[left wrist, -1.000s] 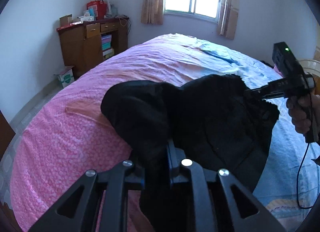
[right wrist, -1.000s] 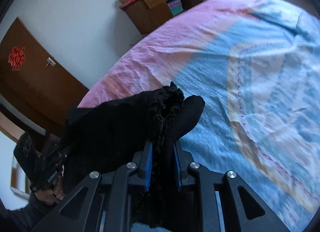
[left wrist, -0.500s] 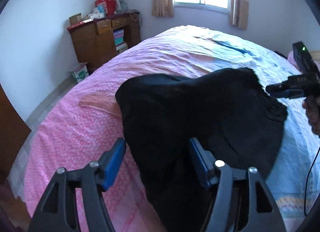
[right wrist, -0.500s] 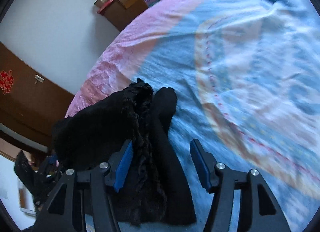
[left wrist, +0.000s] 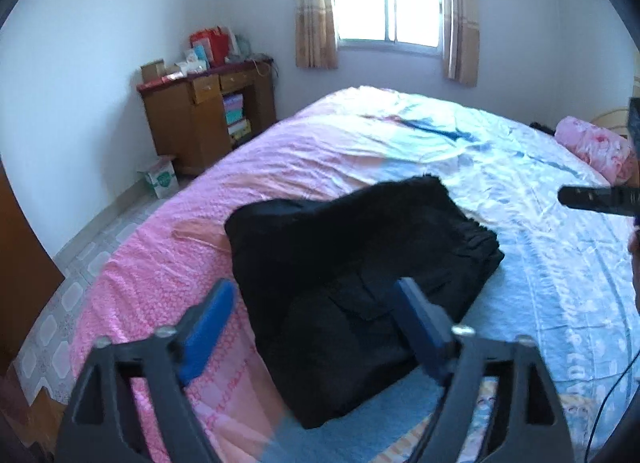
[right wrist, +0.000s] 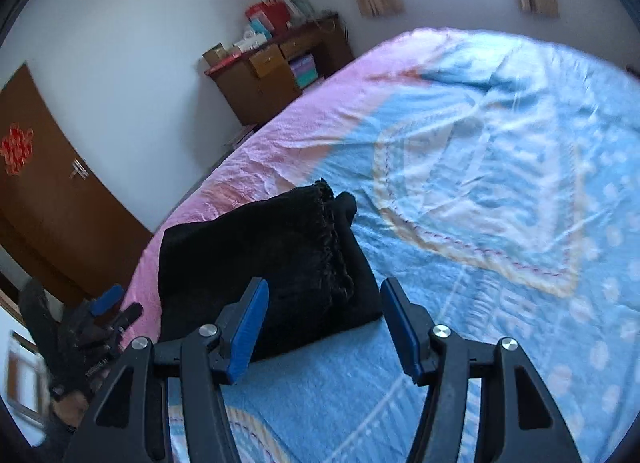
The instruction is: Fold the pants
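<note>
Both grippers, left gripper [left wrist: 316,327] opening wide and right gripper [right wrist: 324,327] half open, hold nothing above the seemingly folded black pants [left wrist: 360,275] near the bed [left wrist: 520,223] edge.

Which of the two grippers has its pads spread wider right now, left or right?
The left gripper: its blue pads stand far apart, jaws opening over the folded black pants. The right gripper is open but narrower.
</note>
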### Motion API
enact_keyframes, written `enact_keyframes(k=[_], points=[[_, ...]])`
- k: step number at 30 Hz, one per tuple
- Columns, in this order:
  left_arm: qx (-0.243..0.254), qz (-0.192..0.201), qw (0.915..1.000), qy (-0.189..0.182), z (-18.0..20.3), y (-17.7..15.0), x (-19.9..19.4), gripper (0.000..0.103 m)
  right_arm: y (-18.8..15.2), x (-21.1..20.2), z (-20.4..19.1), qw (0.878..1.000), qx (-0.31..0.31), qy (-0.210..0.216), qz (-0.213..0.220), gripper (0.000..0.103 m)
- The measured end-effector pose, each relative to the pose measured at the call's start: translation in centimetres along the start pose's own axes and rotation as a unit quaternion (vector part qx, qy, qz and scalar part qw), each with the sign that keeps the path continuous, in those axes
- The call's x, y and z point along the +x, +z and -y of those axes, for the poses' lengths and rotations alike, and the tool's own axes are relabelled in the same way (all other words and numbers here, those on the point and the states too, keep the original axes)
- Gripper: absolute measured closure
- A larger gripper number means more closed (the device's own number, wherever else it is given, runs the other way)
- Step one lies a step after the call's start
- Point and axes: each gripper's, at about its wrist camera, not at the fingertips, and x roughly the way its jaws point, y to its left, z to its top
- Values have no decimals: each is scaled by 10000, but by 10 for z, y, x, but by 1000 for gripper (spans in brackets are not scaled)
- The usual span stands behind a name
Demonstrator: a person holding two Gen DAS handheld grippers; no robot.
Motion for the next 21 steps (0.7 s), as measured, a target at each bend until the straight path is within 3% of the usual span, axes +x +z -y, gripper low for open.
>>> enact_keyframes(k=[4,9,21], points=[[18,184,9998,4,6,2,-19,10,-16,-25,-31,9946,-673,-625,475,43],[-62,342,9994,-42,9,4,-38,9,-40,-57,-55,9911,-867,-587,818,43],[38,462,9986,-251,29,3,-55,8,-67,-100,-68,9875,-1017,-649,1010,43]])
